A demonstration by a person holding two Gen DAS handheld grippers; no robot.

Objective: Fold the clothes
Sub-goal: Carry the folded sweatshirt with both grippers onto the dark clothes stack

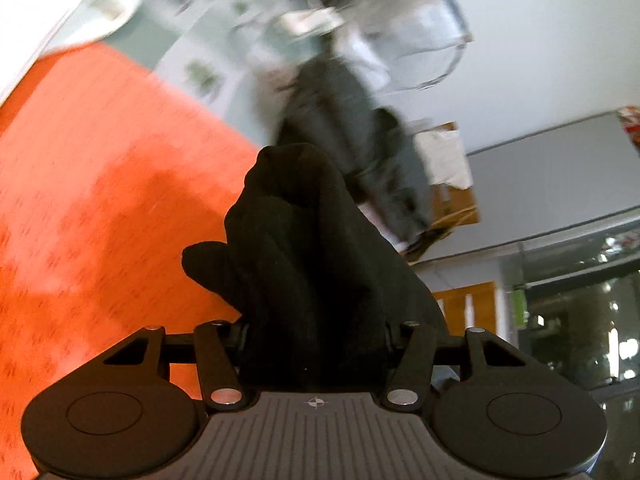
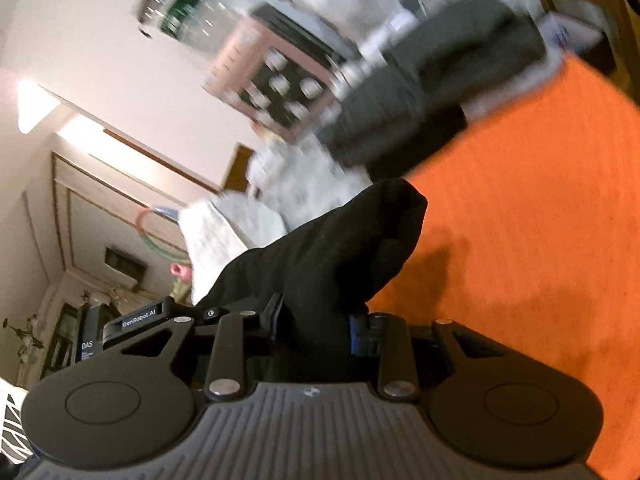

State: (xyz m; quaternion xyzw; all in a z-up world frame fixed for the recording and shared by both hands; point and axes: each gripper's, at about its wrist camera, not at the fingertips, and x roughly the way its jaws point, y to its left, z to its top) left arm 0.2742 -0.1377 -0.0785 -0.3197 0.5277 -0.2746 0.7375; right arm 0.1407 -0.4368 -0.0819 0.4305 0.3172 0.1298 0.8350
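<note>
A black garment (image 1: 296, 220) is bunched up between the jaws of my left gripper (image 1: 316, 312), which is shut on it; the cloth hides the fingertips. The left wrist view is tilted, with the orange cloth-covered surface (image 1: 100, 200) below and to the left. In the right wrist view the same black garment (image 2: 340, 248) fills the gap of my right gripper (image 2: 316, 328). That gripper is shut on it, and a blue pad (image 2: 358, 336) presses the fabric. A dark grey garment (image 2: 432, 92) (image 1: 352, 132) lies blurred at the far end of the orange surface (image 2: 520, 240).
A white towel-like cloth (image 2: 224, 236) lies beyond the black garment. Shelving with cups (image 2: 280, 84) and pale walls stand behind. A wooden cabinet (image 1: 464, 308) and glass-fronted furniture (image 1: 580, 320) are at the right of the left wrist view.
</note>
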